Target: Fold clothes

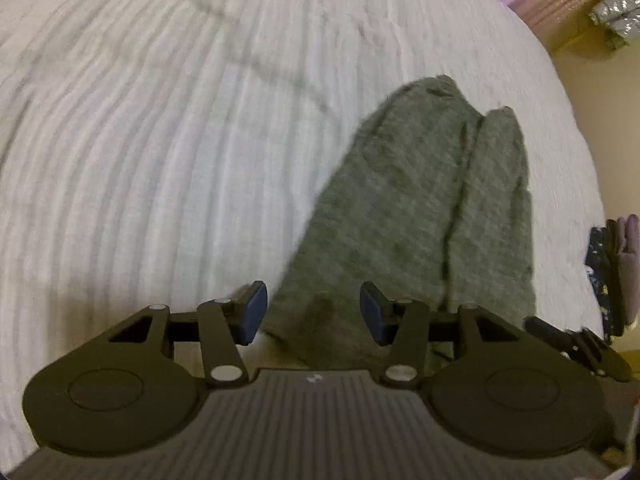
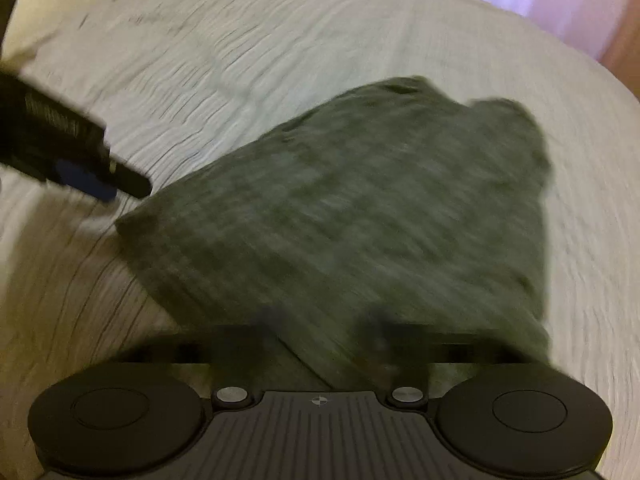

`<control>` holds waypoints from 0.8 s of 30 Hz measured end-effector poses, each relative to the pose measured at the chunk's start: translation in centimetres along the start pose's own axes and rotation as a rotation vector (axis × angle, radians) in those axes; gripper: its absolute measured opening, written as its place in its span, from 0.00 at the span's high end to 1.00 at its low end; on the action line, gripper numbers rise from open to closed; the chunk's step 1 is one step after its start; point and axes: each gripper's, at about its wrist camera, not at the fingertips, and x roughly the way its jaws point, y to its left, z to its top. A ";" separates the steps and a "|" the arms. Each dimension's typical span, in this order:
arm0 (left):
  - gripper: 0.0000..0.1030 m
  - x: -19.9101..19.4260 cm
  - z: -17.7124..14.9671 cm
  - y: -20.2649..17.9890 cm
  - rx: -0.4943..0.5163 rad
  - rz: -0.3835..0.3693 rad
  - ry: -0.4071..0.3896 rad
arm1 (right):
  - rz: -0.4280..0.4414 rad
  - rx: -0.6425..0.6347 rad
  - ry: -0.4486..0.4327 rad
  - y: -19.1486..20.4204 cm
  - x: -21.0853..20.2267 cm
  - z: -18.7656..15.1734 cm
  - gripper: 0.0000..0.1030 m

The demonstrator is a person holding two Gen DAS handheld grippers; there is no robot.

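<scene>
Garment: a grey knit piece (image 1: 420, 208), lying on the white ribbed bedspread (image 1: 140, 160), stretching straight ahead of the left hand-held gripper (image 1: 312, 312) and a little to its right.
Near edge: the cloth's closest hem runs right between the left hand-held gripper's blue pads (image 1: 254, 310), low and flat on the bed.
Left hand-held gripper: wide apart and empty, nothing pinched that I can see.
Right hand-held gripper: (image 2: 320, 332) smeared with motion blur; its fingertips sit over the garment's near corner, but I cannot tell whether they are spread or clamped on cloth.
Cross view: from the right wrist, the left hand-held gripper pokes in from the left, its tip just beside the garment's left corner (image 2: 132, 220).
Lay of the cloth: a lengthwise ridge (image 1: 464, 184) shows on the right half, so I judge it already doubled over once; two rounded lobes at the far end.
Handling: soft, limp, light by the look of it; it should drape and sag, not hold a shape. The knit looks grippy, not slick, and it is not fragile.
Where to grab: I'd take the two near corners, pinching all layers at the hem.
Risk: catching the bedspread along with the hem, or lifting only the top layer.
Off the bed: dark patterned items (image 1: 600, 264) at the right edge.
</scene>
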 end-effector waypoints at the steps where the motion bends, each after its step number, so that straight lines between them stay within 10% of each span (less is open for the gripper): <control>1: 0.55 0.3 0.1 -0.5 0.006 -0.016 0.003 | -0.001 0.053 -0.011 -1.1 -0.7 0.0 0.21; 12: 0.58 7.4 4.9 -8.9 0.116 -0.178 0.020 | -0.024 0.962 -0.025 -23.1 -0.1 -3.9 0.25; 21: 0.63 13.1 7.3 -13.0 0.208 -0.174 0.042 | 0.076 0.991 -0.020 -27.9 3.7 -1.8 0.28; 24: 0.99 13.6 7.0 -13.4 0.217 -0.180 0.078 | 0.108 0.962 -0.004 -27.7 5.3 -1.0 0.28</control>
